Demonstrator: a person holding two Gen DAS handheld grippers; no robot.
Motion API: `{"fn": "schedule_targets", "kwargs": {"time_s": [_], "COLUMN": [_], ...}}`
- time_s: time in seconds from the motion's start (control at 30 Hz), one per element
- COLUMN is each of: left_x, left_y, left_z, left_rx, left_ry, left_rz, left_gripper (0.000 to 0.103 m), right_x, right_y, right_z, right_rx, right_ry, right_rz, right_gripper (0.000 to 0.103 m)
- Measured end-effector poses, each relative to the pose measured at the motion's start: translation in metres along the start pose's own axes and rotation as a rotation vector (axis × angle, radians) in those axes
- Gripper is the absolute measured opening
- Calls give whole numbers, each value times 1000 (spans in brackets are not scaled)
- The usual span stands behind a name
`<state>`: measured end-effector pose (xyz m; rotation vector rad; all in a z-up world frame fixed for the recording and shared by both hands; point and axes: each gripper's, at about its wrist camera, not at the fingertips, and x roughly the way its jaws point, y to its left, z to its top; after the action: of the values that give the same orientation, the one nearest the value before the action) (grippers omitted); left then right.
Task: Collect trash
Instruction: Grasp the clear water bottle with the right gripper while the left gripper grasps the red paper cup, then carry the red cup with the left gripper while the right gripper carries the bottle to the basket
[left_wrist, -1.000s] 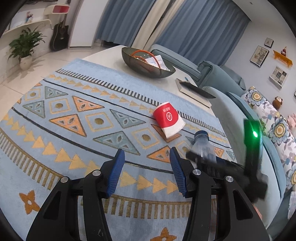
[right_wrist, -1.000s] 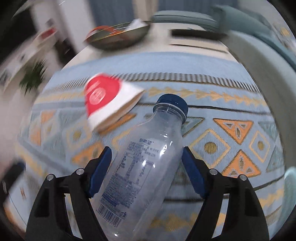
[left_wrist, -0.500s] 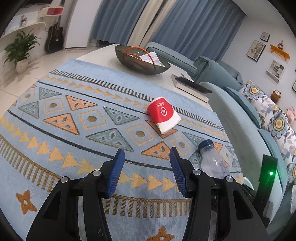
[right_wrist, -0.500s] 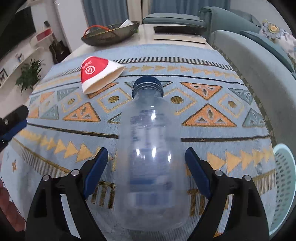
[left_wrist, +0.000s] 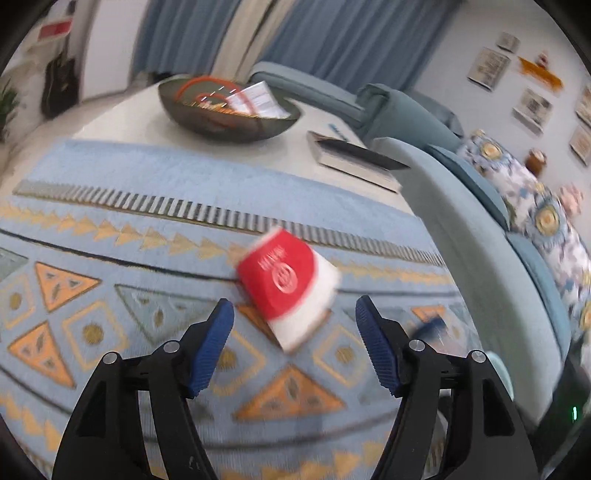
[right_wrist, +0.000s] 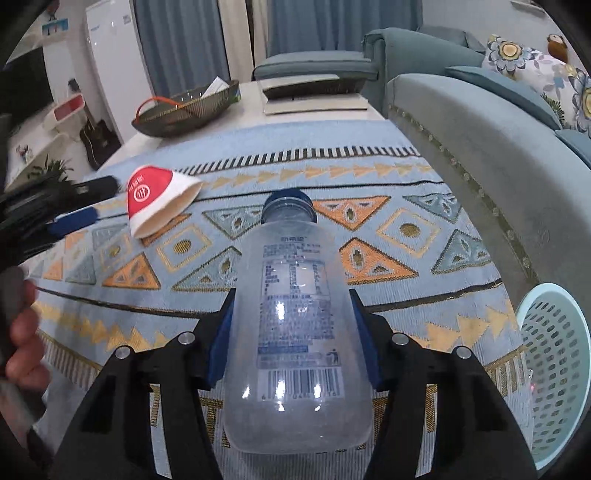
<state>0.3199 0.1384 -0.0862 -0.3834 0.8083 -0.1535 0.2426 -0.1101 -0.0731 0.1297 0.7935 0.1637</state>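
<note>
Between my right jaws the bottle is now clamped; my left jaws have widened, empty, nearing the cup.

A patterned blue rug carries 1 red-and-white paper cup lying on its side.

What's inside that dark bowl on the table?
The dark bowl holds an orange loop and white printed paper. Anything lower is hidden by its rim, and the view is blurred.

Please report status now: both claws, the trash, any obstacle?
Right claw shut on bottle. Left claw open, just widened, facing paper cup on rug. No obstacle.
</note>
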Motion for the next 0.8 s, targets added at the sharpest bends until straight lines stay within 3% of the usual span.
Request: {"fn": "schedule_targets", "kwargs": {"time_s": [0.1, 0.23, 0.4, 0.5, 0.63, 0.8], "left_x": [24, 49, 67, 67, 57, 35], "left_y": [15, 13, -1, -10, -18, -24], "left_z": [11, 18, 26, 23, 21, 11], "left_rx": [-68, -72, -9, 40, 76, 114], "left_ry": [33, 62, 59, 28, -14, -82], "left_rz": [-10, -12, 105, 156, 169, 128], "left_gripper": [67, 67, 64, 62, 58, 48], "right_x": [0, -2, -3, -5, -7, -15], "right_y": [1, 1, 7, 8, 10, 11], "right_z": [0, 0, 0, 0, -1, -2], "right_rx": [-1, 5, -16, -23, -31, -35], "right_ry": [-4, -18, -33, -40, -52, -95], "right_rz": [-2, -3, -16, -17, -21, -34], "right_gripper": [53, 53, 53, 53, 53, 52]}}
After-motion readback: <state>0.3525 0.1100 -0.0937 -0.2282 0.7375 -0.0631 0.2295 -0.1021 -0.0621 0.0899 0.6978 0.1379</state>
